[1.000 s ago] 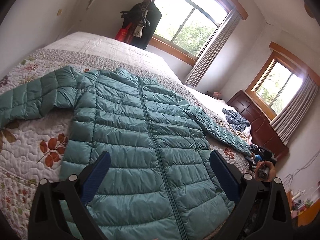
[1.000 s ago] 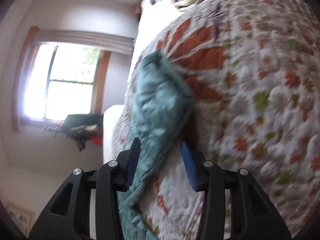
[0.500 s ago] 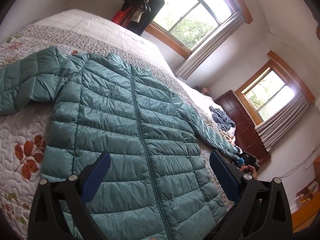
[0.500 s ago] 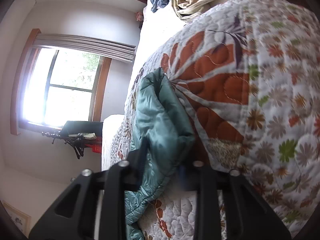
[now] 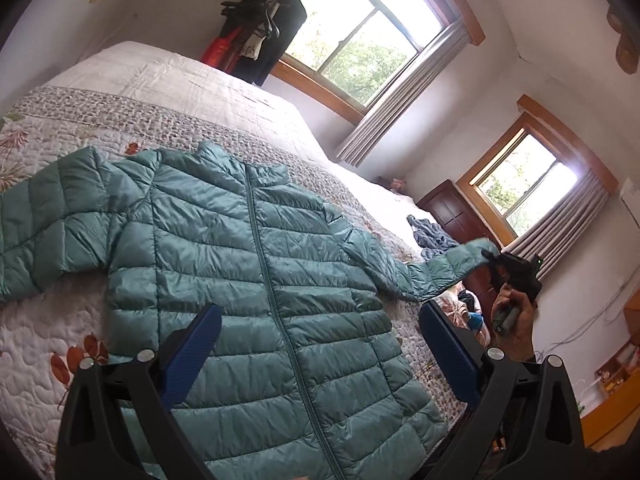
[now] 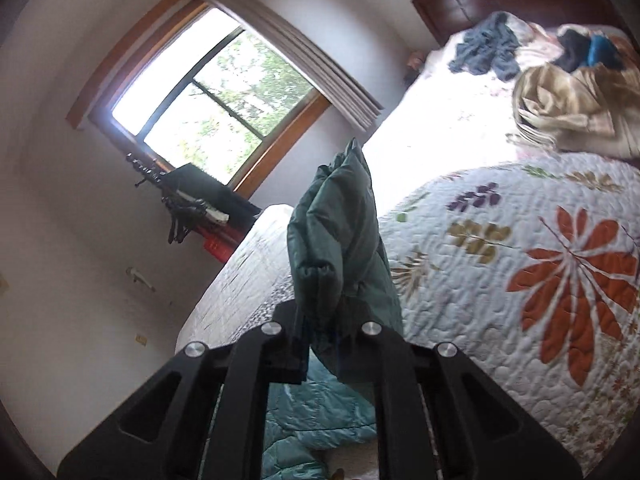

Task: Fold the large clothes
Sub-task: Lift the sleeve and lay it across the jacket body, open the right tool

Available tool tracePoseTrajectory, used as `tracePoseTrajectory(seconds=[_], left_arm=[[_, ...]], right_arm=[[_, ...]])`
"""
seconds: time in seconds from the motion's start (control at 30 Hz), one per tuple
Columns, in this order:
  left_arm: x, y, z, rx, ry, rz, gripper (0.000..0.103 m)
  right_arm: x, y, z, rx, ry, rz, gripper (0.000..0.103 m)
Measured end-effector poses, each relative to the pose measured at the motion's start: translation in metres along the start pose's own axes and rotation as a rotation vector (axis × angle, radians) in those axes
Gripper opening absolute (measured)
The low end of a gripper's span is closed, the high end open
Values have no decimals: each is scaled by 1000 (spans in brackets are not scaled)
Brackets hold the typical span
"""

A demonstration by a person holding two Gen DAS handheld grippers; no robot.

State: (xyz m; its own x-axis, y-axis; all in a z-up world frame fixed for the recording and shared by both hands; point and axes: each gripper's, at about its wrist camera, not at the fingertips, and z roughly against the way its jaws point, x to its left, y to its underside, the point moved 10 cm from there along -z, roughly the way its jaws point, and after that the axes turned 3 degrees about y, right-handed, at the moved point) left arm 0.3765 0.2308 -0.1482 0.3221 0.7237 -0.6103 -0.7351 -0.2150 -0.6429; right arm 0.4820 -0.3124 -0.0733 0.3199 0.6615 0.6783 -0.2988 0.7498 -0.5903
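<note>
On the bed [image 5: 168, 92], jacket [image 5: 248, 264] under spread left fingers [image 5: 196, 344]; right fingers [image 6: 286, 340] pinching sleeve [image 6: 340, 232]

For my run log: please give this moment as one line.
right gripper: shut on jacket sleeve cuff, lifted | left gripper: open above jacket | bed

1. Home bedroom: large bed [image 5: 168, 92] under a floral quilt [image 6: 520, 264].
2. Wood-framed windows [image 5: 360, 44] with grey curtains [image 5: 404, 92].
3. Dark wood dresser [image 5: 448, 208] by the wall.
4. Clothes on hangers [image 5: 260, 28] near the window; loose clothes pile [image 6: 488, 48] on the bed.
</note>
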Motion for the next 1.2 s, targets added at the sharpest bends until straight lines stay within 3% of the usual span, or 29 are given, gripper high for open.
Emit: tracePoseTrajectory(seconds=[0.3,0.53,0.67,0.77,0.87,0.93,1.0,1.03,1.07,1.2], left_arm=[[6,-31,5,-19,71,72,99],[22,-50,-26,36,83,129,99],[35,-60,-48,52,114,187,99],[43,-62,-70,84,177,237,99],[53,-61,-95,122,269,320,99],[63,-59,-111,133,273,366,99],[73,-56,-128,147,259,394,99],[79,-54,-136,158,247,410,99],[86,-52,-143,167,236,435,99],[105,-43,-177,209,189,508,99]], right_arm=[[156,77,-27,80,-137,253,7],[240,203,-66,171,-139,595,7],[247,283,-96,264,-113,752,7],[239,342,-120,357,-88,854,7],[227,387,-136,435,-68,926,7],[223,408,-138,461,-61,971,11],[220,418,-137,500,-74,980,20],[219,419,-133,518,-87,973,34],[219,417,-129,513,-91,969,42],[211,394,-100,474,-120,921,57]])
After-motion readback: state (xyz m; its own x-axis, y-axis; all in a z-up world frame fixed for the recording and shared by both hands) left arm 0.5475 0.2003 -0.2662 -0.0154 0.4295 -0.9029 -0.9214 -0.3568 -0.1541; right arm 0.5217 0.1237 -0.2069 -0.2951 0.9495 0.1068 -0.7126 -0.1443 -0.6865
